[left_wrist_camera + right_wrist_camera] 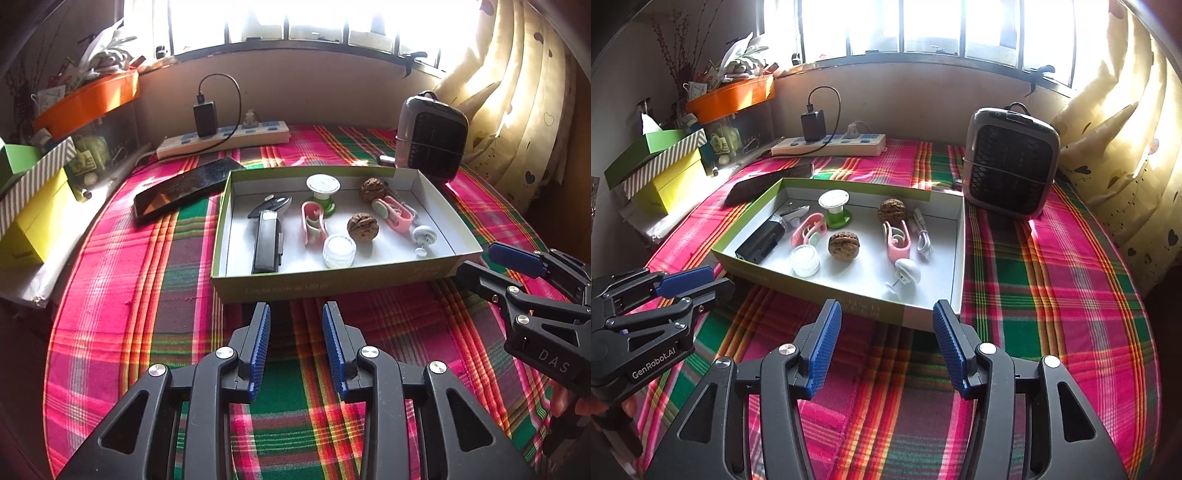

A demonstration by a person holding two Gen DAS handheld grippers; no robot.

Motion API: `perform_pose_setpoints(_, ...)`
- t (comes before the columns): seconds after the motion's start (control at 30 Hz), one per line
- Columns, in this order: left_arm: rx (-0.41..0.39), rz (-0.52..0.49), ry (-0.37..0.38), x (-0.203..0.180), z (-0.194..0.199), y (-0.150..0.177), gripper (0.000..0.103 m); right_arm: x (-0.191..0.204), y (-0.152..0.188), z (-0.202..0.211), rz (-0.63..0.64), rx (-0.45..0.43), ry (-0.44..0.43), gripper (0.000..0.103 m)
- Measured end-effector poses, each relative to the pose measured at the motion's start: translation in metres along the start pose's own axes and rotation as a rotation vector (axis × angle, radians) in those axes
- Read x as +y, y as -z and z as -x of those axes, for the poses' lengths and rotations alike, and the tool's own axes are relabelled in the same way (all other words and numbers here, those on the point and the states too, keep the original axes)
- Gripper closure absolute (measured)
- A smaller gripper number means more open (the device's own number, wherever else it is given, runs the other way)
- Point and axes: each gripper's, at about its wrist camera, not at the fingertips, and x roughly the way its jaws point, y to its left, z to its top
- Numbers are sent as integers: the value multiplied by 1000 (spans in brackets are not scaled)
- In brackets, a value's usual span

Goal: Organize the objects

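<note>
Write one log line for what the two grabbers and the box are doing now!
left gripper: open, empty | right gripper: open, empty | box: on cloth, holding walnuts, clips

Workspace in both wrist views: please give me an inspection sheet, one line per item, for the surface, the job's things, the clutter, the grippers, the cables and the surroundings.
Surface: plaid cloth, mostly bare near the grippers.
Job's things: shallow box holds two walnuts, two pink clips, a clear jar, a black case, a green spool and small white pieces.
Clutter: phone, stacked boxes, orange tray.
Grippers: left gripper and right gripper both open, empty, short of the box.
Cables: charger cable on the power strip; white cable in the box.
Surroundings: window, curtain, small heater.
</note>
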Motion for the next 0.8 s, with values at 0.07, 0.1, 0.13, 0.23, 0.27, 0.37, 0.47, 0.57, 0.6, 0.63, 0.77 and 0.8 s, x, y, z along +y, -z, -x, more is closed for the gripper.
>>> perform_pose_setpoints(0.07, -3, -2, -28, 2, 2, 7, 75, -1, 6, 0, -9, 9, 3, 50)
perform_pose_setpoints(0.1, 2, -3, -35, 3, 2, 9, 75, -1, 8, 0, -13, 14, 3, 50)
perform_pose_setpoints(0.13, 11, 4, -30, 5, 1, 12, 75, -2, 11, -1, -15, 22, 6, 50)
perform_pose_setpoints(0.23, 25, 11, -44, 8, 0, 17, 75, -1, 16, -2, -16, 37, 19, 50)
perform_pose_setpoints(0.27, 23, 16, -44, 9, 1, 19, 75, -1, 18, -3, -18, 42, 20, 50)
perform_pose_setpoints(0.37, 32, 28, -58, 12, 1, 23, 74, -1, 24, -5, -22, 59, 28, 50)
perform_pose_setpoints(0.47, 35, 29, -80, 13, -1, 28, 73, -3, 29, -6, -28, 72, 42, 50)
perform_pose_setpoints(0.57, 44, 41, -93, 15, -4, 31, 73, -6, 33, -7, -38, 83, 54, 50)
perform_pose_setpoints(0.6, 46, 39, -94, 15, -5, 32, 73, -7, 34, -7, -41, 87, 59, 50)
perform_pose_setpoints(0.63, 47, 40, -96, 14, -5, 32, 73, -8, 36, -7, -44, 94, 65, 50)
perform_pose_setpoints(0.77, 45, 44, -108, 14, -7, 33, 72, -12, 40, -10, -57, 113, 78, 50)
perform_pose_setpoints(0.8, 45, 39, -111, 13, -7, 33, 72, -13, 41, -11, -60, 117, 79, 49)
